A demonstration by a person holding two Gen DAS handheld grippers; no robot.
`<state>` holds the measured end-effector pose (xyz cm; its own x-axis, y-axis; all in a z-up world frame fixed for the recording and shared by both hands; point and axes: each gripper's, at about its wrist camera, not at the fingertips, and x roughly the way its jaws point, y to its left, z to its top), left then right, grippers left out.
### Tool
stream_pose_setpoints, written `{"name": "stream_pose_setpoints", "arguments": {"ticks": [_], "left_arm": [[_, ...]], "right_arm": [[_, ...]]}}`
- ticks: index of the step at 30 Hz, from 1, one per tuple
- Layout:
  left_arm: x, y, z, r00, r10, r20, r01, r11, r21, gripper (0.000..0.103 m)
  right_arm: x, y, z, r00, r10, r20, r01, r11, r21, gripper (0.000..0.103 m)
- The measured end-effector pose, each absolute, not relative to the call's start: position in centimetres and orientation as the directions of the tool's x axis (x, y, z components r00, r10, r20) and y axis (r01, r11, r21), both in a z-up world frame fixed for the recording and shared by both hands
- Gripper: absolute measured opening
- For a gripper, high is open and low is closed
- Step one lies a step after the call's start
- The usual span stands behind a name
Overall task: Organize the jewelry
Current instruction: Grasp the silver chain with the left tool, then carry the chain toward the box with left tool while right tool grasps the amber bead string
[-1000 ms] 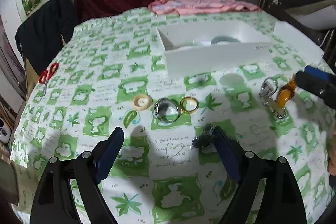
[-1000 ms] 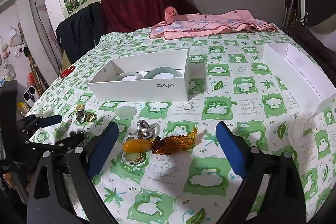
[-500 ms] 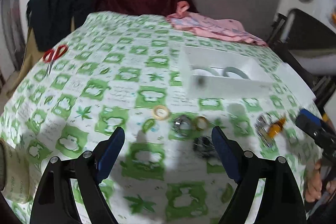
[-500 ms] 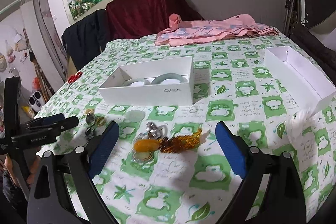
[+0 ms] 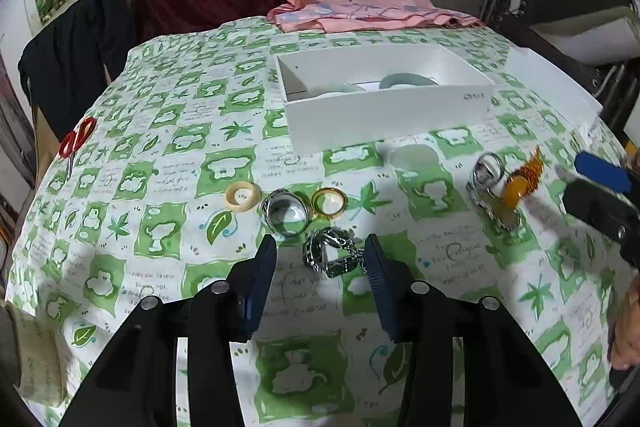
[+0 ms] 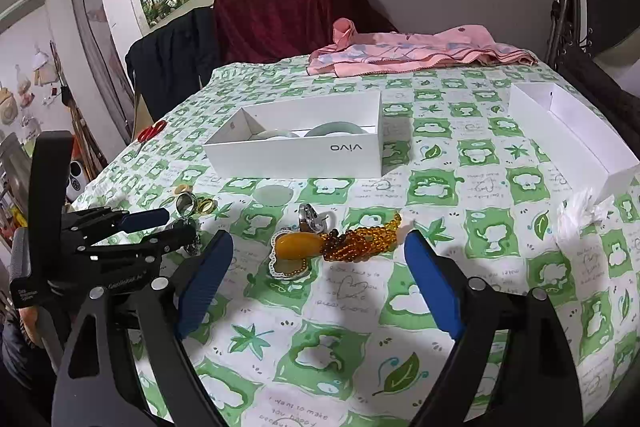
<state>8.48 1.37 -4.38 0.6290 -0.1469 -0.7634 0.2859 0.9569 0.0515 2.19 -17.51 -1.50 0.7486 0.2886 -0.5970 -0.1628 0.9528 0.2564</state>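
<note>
Left tool [image 5: 320, 253], partly open, straddles the dark chain bracelet [image 5: 330, 257]; it should close squarely. Right tool [image 6: 318, 259] is wide.

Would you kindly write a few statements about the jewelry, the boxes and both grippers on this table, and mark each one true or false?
1. The left gripper is open around the dark metal chain piece. True.
2. The white vivo box is empty. False: two pale green bangles lie inside it.
3. The right gripper is shut on the amber bead pendant. False: it is open, and the pendant lies on the tablecloth.
4. Red scissors lie near the table's left edge. True.
5. The cream ring sits inside the box. False: it lies on the cloth.
</note>
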Motion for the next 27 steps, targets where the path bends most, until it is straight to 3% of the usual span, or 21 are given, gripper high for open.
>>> {"name": "stream_pose_setpoints", "arguments": {"ticks": [3,7,15,20,23,27], "left_arm": [[8.5,1.0,-4.4,0.616,-0.180,-0.767,0.311,0.950,0.027,0.029],[7.9,0.5,-4.5,0.633,-0.162,-0.757,0.305,0.951,0.051,0.029],[8.4,1.6,-4.8,0.595,-0.217,-0.774,0.309,0.951,-0.029,0.031],[7.1,1.5,-4.2,0.621,-0.224,-0.752,0.309,0.951,-0.028,0.025],[6.5,1.8,-3.5,0.667,-0.225,-0.710,0.296,0.955,-0.025,0.017],[6.6,2.1,-3.2,0.677,-0.231,-0.699,0.286,0.957,-0.039,0.017]], "right_arm": [[2.3,-17.5,-1.5,0.744,0.291,-0.601,-0.168,0.953,0.253,0.081],[2.5,-17.7,-1.8,0.737,0.295,-0.608,-0.162,0.950,0.265,0.077],[2.5,-17.9,-1.8,0.737,0.297,-0.607,-0.153,0.948,0.278,0.076],[2.7,-18.9,-1.8,0.750,0.268,-0.604,-0.107,0.951,0.289,0.060],[3.0,-20.4,-2.0,0.754,0.260,-0.603,-0.058,0.941,0.333,0.058],[3.8,-21.6,-2.9,0.720,0.307,-0.622,-0.034,0.911,0.411,0.058]]}}
